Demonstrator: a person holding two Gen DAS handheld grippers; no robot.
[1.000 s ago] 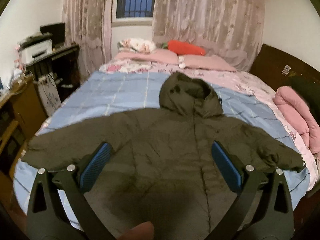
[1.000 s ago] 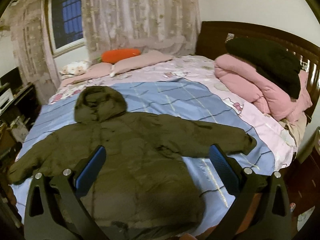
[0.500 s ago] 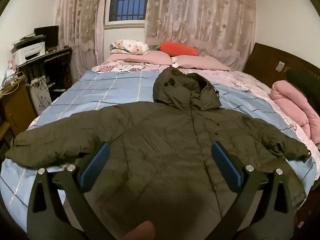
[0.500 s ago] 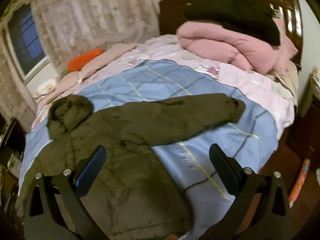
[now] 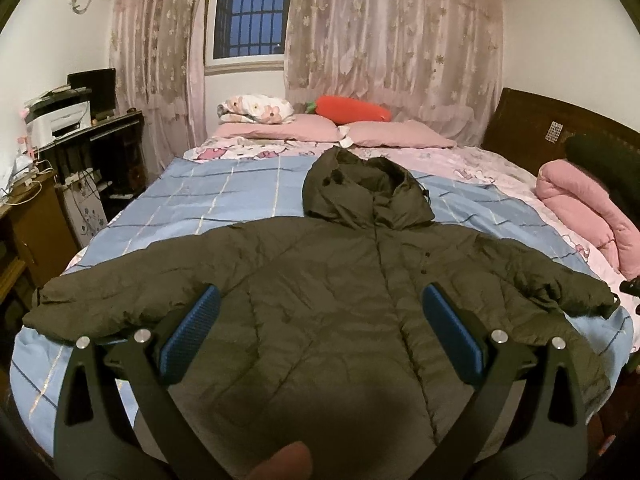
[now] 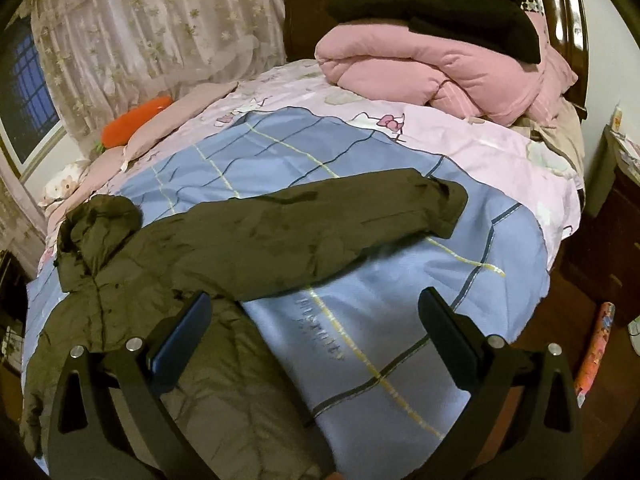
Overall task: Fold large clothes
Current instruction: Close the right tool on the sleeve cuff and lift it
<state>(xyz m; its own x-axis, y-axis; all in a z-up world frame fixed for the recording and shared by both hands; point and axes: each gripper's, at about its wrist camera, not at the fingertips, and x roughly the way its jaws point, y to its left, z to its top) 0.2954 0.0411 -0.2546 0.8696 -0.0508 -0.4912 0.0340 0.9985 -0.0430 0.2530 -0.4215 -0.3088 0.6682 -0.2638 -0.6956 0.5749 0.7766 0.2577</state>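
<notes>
A dark olive hooded padded jacket lies flat and front up on the bed, hood toward the pillows, both sleeves spread out sideways. My left gripper hovers open above the jacket's lower body, holding nothing. In the right wrist view the jacket fills the left half, and its right sleeve stretches across the blue sheet. My right gripper is open and empty over the sheet just below that sleeve, its left finger above the jacket's side.
The bed carries pink pillows, a red plush and a floral pillow at the head. A folded pink quilt with dark clothing on it lies by the wooden headboard. A desk with a printer stands left. Floor and a cabinet are right.
The left gripper has dropped lower and closer over the jacket. The right gripper has swung right and closer to the bed, now facing the right sleeve and the quilt.
</notes>
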